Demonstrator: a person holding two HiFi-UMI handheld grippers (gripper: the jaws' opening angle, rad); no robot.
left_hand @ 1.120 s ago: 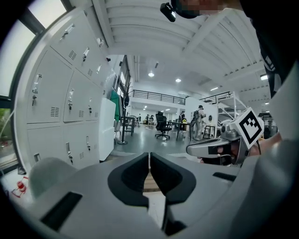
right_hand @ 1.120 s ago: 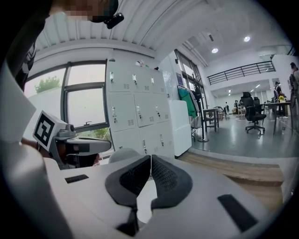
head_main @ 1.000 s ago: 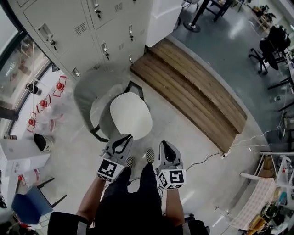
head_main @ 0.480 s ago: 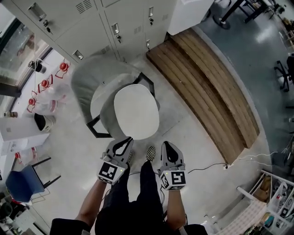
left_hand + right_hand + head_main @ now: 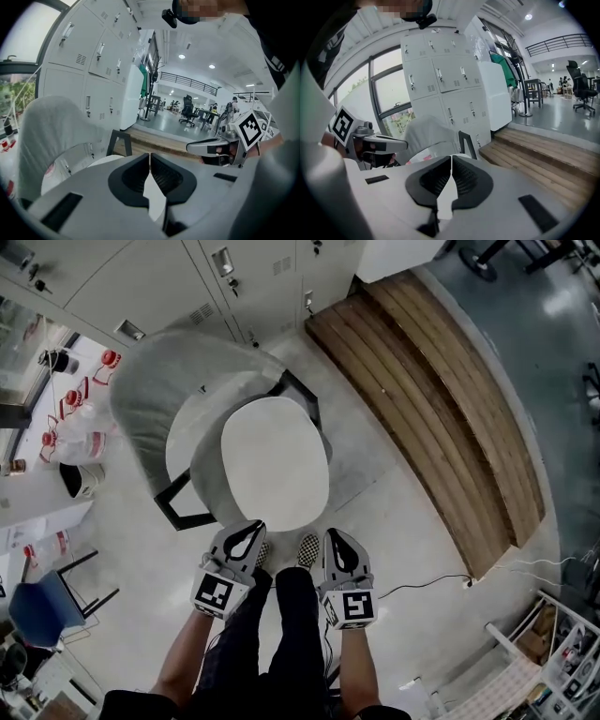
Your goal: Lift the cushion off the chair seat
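Both grippers are empty.
- Left gripper (image 5: 254, 525): jaws together, tips touching, nothing between them.
- Right gripper (image 5: 331, 533): same, closed on nothing.

The two are side by side at the near side of the chair (image 5: 155, 395), pointing toward it. In the head view the left gripper's tip lines up with the cushion's near rim. I can't tell from any view whether it touches. The right gripper sits just right of that rim, apart from it.

The cushion (image 5: 275, 463) is a white oval pad lying flat on the chair seat. The grey backrest curves round its far-left side, and a black frame leg (image 5: 178, 512) shows at the left.

Around it:
- Grey lockers (image 5: 267, 273) stand on the far side.
- A wooden step (image 5: 441, 399) runs to the right.
- The person's dark trousers (image 5: 281, 634) and checkered shoes (image 5: 307, 551) are between the grippers.
- A black cable (image 5: 422, 582) lies on the floor (image 5: 394, 521) at the near right.
- A blue chair (image 5: 37, 610) is at the near left.
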